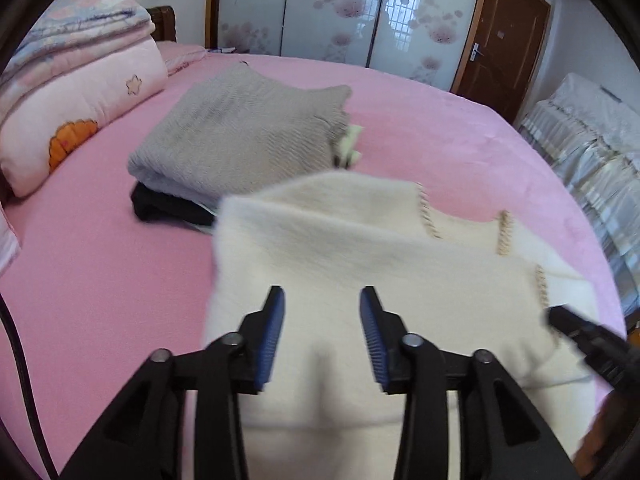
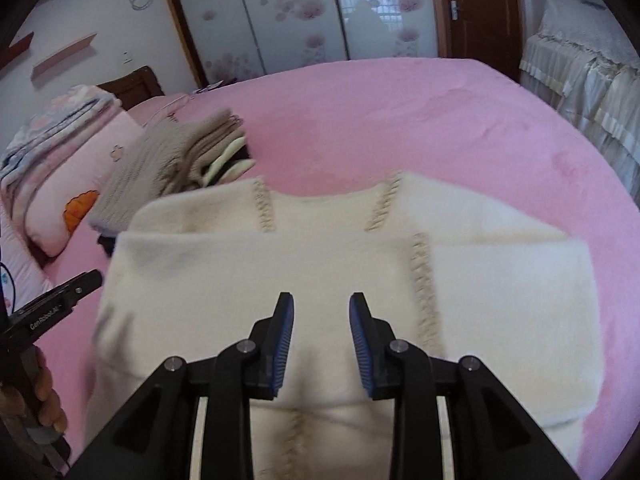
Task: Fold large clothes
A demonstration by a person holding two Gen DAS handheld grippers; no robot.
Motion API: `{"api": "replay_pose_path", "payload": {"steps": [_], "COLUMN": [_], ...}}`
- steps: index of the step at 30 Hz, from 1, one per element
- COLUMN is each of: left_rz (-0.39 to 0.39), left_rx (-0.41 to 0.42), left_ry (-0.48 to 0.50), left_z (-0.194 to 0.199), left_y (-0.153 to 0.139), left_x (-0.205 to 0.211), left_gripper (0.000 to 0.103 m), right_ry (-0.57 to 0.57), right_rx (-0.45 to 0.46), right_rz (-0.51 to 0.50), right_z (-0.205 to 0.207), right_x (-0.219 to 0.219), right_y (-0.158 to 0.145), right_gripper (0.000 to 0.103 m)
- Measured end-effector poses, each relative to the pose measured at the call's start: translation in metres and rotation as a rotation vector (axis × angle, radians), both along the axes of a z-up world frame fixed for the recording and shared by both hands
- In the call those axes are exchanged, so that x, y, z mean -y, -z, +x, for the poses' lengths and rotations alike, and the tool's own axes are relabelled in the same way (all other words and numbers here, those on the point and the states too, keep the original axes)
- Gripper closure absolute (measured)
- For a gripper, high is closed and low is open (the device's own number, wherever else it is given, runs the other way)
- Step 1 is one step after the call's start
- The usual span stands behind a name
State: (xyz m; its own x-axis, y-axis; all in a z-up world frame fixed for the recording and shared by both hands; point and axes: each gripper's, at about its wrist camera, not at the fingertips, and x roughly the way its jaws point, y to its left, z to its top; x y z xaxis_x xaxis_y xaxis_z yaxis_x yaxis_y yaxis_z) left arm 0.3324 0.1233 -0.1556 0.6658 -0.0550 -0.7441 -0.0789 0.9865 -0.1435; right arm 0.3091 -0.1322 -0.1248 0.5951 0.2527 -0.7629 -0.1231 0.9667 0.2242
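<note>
Home bedroom: pink-sheeted bed [image 2: 400, 112], folded quilts [image 1: 76, 64], floral sliding wardrobe doors [image 1: 332, 8], wooden door [image 1: 504, 36].

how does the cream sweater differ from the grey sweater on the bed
The cream sweater is pale, fuzzy and trimmed with tan stitching; the grey sweater is a ribbed grey knit with no trim showing. The cream one lies alone on the pink bed sheet, right under both open grippers; the grey one tops a stack of folded clothes farther back, near the bedding. The cream one covers more of the bed. Both are folded flat.
</note>
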Motion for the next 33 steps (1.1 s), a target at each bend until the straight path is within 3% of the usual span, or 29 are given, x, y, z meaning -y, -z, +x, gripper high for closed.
{"api": "replay_pose_path", "payload": {"steps": [2, 4, 7, 9, 12, 13, 15, 16, 18, 19, 22, 28, 33], "left_rz": [0.000, 0.061, 0.125, 0.131, 0.155, 0.160, 0.136, 0.122, 0.125, 0.130, 0.137, 0.138, 0.095], "left_rx": [-0.015, -0.059, -0.108, -0.110, -0.105, -0.108, -0.121, -0.127, -0.132, -0.134, -0.111, -0.018, 0.035], "left_ry": [0.006, -0.005, -0.036, -0.026, -0.028, -0.032, -0.026, -0.020, -0.025, -0.028, -0.030, 0.019, 0.050], "left_z": [0.000, 0.001, 0.004, 0.004, 0.007, 0.009, 0.011, 0.011, 0.010, 0.009, -0.005, -0.048, -0.098], "left_y": [0.012, 0.031, 0.056, 0.063, 0.067, 0.067, 0.067, 0.065, 0.059, 0.054, 0.032, -0.040, -0.104], "left_x": [0.011, 0.021, 0.017, 0.008, -0.003, -0.007, -0.017, -0.020, -0.022, -0.022, -0.017, 0.000, 0.006], "left_gripper": [0.061, 0.061, 0.062, 0.062, 0.062, 0.062, 0.062, 0.062, 0.060, 0.053, 0.048, 0.028, 0.020], "right_ry": [-0.061, -0.098, -0.104, -0.067, 0.117, 0.146, 0.156, 0.160, 0.214, 0.230, 0.230, 0.219, 0.197], "right_rx": [-0.010, -0.030, -0.050, -0.024, -0.026, -0.047, -0.077, -0.086, -0.084, -0.072, -0.061, -0.009, 0.090], "right_rz": [-0.012, -0.064, -0.126, -0.165, -0.273, -0.227, -0.091, -0.054, -0.120, -0.148, -0.098, -0.020, 0.013], "right_z": [-0.002, -0.001, 0.002, 0.001, 0.005, 0.006, 0.004, 0.002, -0.005, -0.010, -0.025, -0.072, -0.127], "right_x": [-0.027, -0.048, -0.044, -0.023, 0.032, 0.054, 0.086, 0.095, 0.097, 0.096, 0.095, 0.088, 0.082], "right_y": [0.013, 0.031, 0.053, 0.052, 0.055, 0.058, 0.057, 0.053, 0.042, 0.037, 0.024, -0.029, -0.090], "right_gripper": [0.074, 0.074, 0.077, 0.078, 0.074, 0.078, 0.095, 0.096, 0.084, 0.083, 0.083, 0.082, 0.065]}}
